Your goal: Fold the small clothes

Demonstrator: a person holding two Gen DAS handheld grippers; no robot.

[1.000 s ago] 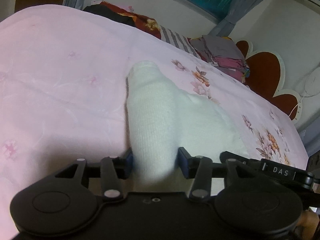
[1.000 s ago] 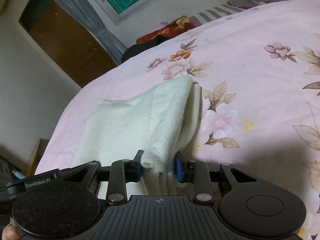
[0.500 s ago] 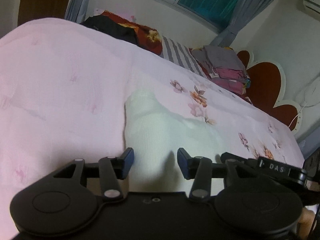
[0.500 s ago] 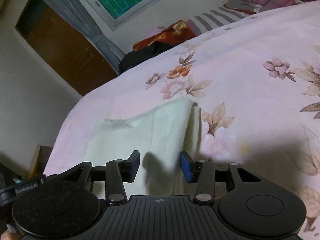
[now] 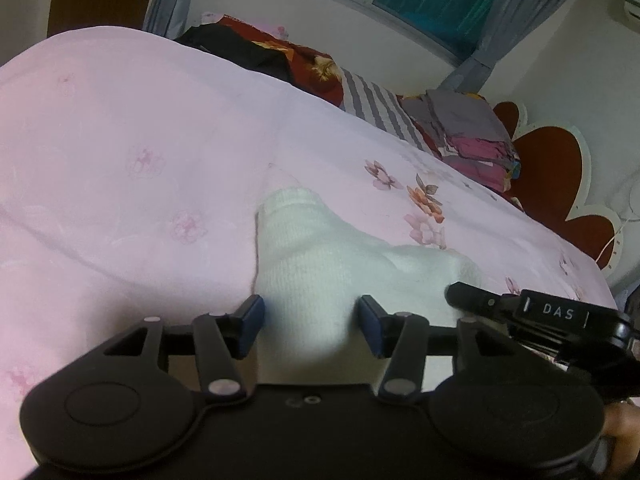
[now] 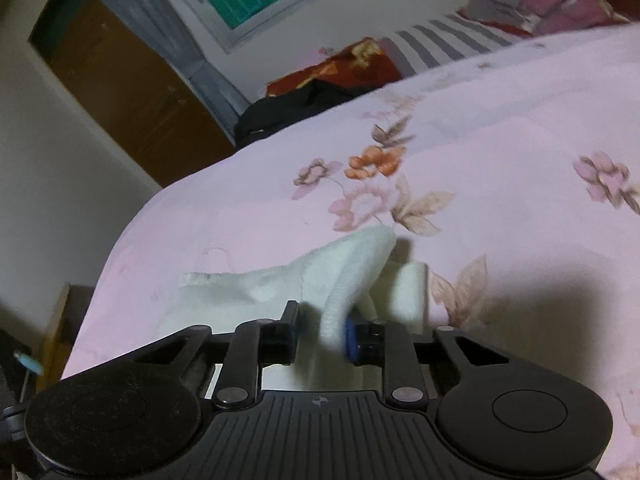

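**Right tongs bite back onto the fold, left tongs let go**

The right tongs (image 6: 322, 334) are closing again, and we see a raised ribbed edge of the white knit garment (image 6: 352, 276) caught between them, where half a second ago they stood wide and empty. Our left tongs (image 5: 310, 322) are opening: a second ago they pinched the cloth, now the garment (image 5: 320, 264) lies between the pads untouched. It rests on the pink floral bedspread (image 5: 120, 200), partly folded. We judge the next fold will be led from the right side alone.
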